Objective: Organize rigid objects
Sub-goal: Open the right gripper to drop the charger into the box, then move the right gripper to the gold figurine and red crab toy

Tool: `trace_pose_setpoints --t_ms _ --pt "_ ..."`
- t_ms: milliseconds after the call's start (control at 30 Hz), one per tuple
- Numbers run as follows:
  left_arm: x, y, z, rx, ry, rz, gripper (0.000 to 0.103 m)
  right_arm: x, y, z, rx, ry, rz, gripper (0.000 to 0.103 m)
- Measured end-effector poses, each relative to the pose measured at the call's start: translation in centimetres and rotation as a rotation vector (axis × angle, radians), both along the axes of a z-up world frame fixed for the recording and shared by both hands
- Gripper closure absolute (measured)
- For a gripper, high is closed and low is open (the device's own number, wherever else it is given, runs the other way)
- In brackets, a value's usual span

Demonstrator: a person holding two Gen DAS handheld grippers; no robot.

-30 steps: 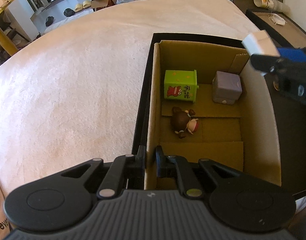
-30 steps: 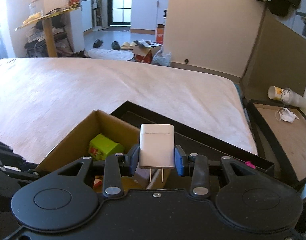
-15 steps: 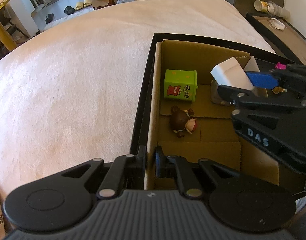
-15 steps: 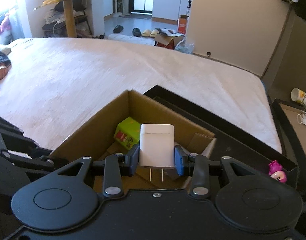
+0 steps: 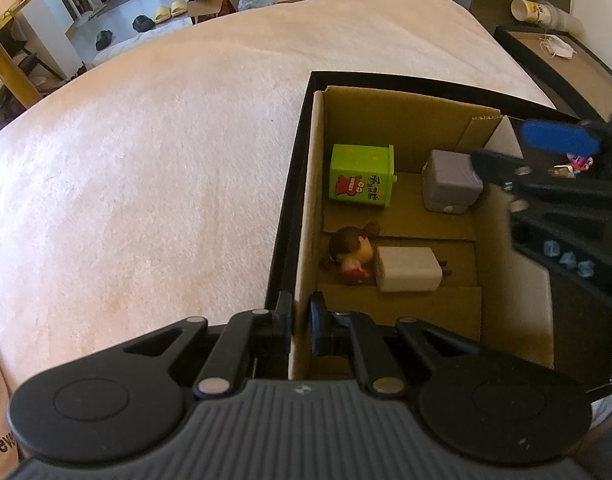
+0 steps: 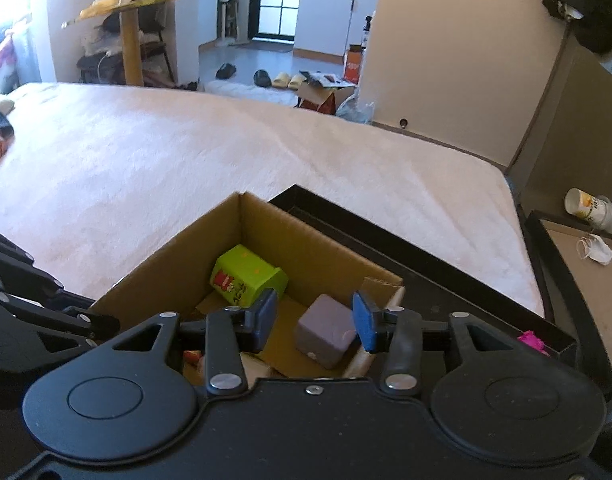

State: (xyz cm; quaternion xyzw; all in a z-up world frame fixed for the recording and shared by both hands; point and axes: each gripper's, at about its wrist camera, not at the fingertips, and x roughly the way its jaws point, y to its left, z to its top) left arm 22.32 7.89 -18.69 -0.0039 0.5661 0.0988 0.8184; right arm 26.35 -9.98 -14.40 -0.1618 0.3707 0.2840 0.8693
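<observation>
Now the left tool (image 5: 300, 322) is clenched on the near wall of the cardboard box (image 5: 398, 120), one finger outside and one inside, the thin brown wall pinched between them. Just ahead of that tool, on the box floor, lies the white charger (image 5: 409, 269) on its side, touching the small brown-haired doll (image 5: 350, 250) to its left. Farther ahead stand the green toy box (image 5: 362, 176) near the left wall and the grey cube (image 5: 452, 186) to its right, toward the far corner.

Over the right side of the box hangs the right tool (image 6: 313, 320), released, its blue pads wide apart with nothing between them. Below and between its fingers sits the grey cube (image 6: 326, 330); the green toy box (image 6: 245, 276) lies just ahead of its left finger (image 6: 264, 317). The cardboard box (image 6: 306, 240) rests inside a shallow black tray (image 6: 426, 248) on a pale pink bed (image 6: 185, 148). To the right of this tool a small pink figure (image 6: 530, 340) lies in the tray, outside the cardboard; beyond it, off the bed, a paper cup (image 6: 590, 210) and a face mask (image 6: 598, 250) lie on a side surface
</observation>
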Motion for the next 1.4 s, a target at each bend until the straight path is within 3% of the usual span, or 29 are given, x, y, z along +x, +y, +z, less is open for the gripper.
trace_pose_setpoints --t_ms 67,367,900,1133,1400 --pt "-0.1 -0.1 0.0 0.006 -0.001 -0.001 0.095 0.0 -0.8 0.6 0.011 -0.009 -0.011 0.052" --pt "-0.2 -0.4 0.3 0.010 -0.005 0.006 0.095 1.1 -4.5 2.0 0.038 0.001 -0.059 0.045" --pt "-0.3 -0.1 0.3 0.004 -0.011 0.013 0.095 4.7 -10.6 2.2 0.029 0.032 -0.138 0.041" --pt "-0.2 -0.6 0.3 0.033 -0.014 0.035 0.094 6.6 -13.5 1.1 0.048 0.064 -0.223 0.041" --pt "-0.4 -0.2 0.6 0.014 -0.020 0.055 0.094 8.0 -14.6 0.1 0.036 0.062 -0.280 0.041"
